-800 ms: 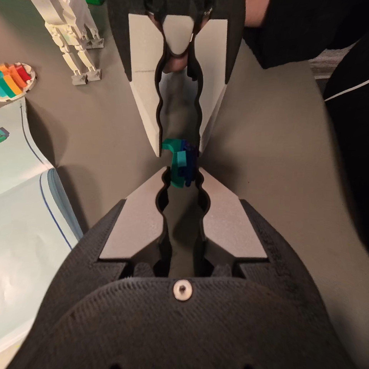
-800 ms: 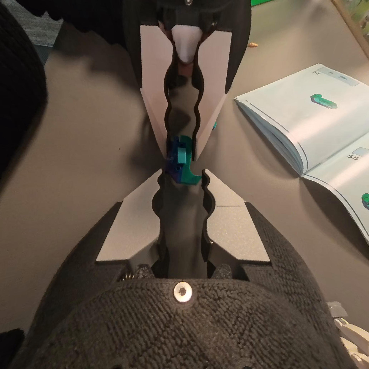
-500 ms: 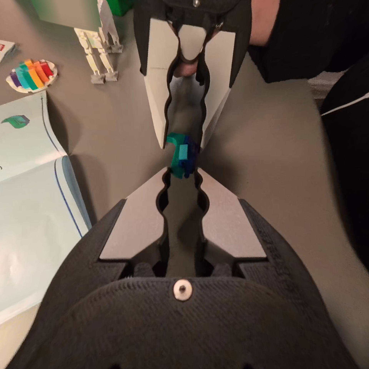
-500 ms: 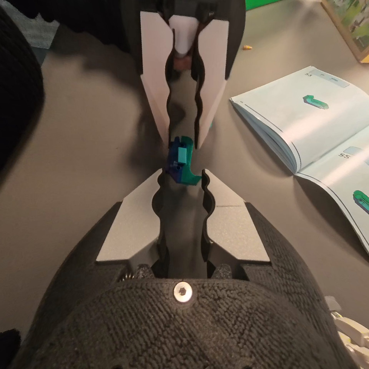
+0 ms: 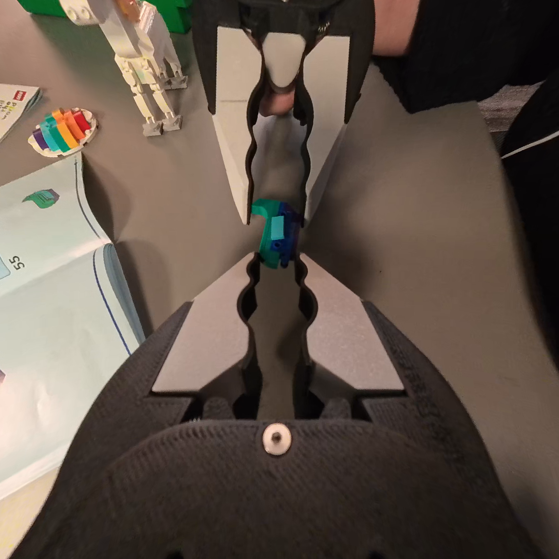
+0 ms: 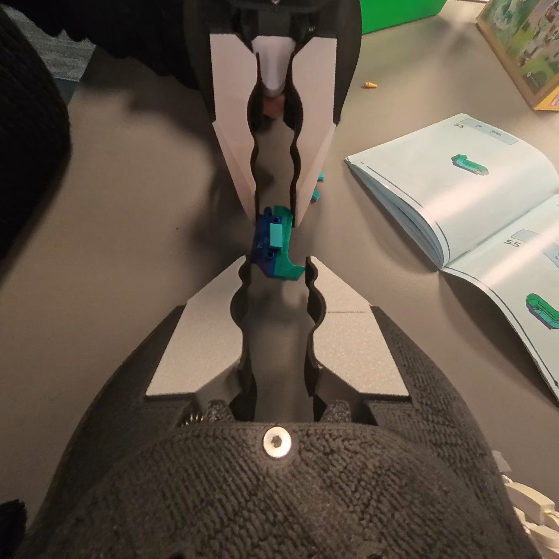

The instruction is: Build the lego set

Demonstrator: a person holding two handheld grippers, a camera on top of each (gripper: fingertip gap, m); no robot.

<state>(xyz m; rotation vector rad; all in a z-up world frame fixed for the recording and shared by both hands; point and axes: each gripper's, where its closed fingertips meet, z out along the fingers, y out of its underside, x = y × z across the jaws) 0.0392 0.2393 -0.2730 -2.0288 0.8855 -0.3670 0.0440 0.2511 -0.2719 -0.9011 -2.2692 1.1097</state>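
A small teal and dark blue lego assembly (image 5: pixel 278 236) is held in the air between my two grippers, which face each other tip to tip. My left gripper (image 5: pixel 276 260) is shut on its near end. My right gripper (image 5: pixel 275 222) comes in from the far side and is shut on the other end, next to the teal hook. In the right wrist view the assembly (image 6: pixel 272 245) sits between my right gripper (image 6: pixel 276 261) and the left gripper (image 6: pixel 276 220). A light teal brick sits on its upper face. It hangs above the grey table (image 5: pixel 393 242).
An open instruction booklet (image 5: pixel 45 272) (image 6: pixel 453 196) lies to one side. A white lego figure (image 5: pixel 145 75), a rainbow piece on a round white plate (image 5: pixel 63 131) and a green box (image 5: pixel 178 15) are beyond it. Loose teal pieces (image 6: pixel 316 196) and a set box (image 6: pixel 526 45) lie near. A dark sleeve (image 5: pixel 453 45) is close. My left and right fingertips are right by each other.
Both grippers have kept hold of the assembly and moved together. The booklet, white figure and rainbow piece have slid further into the left wrist view. The grip is unchanged.
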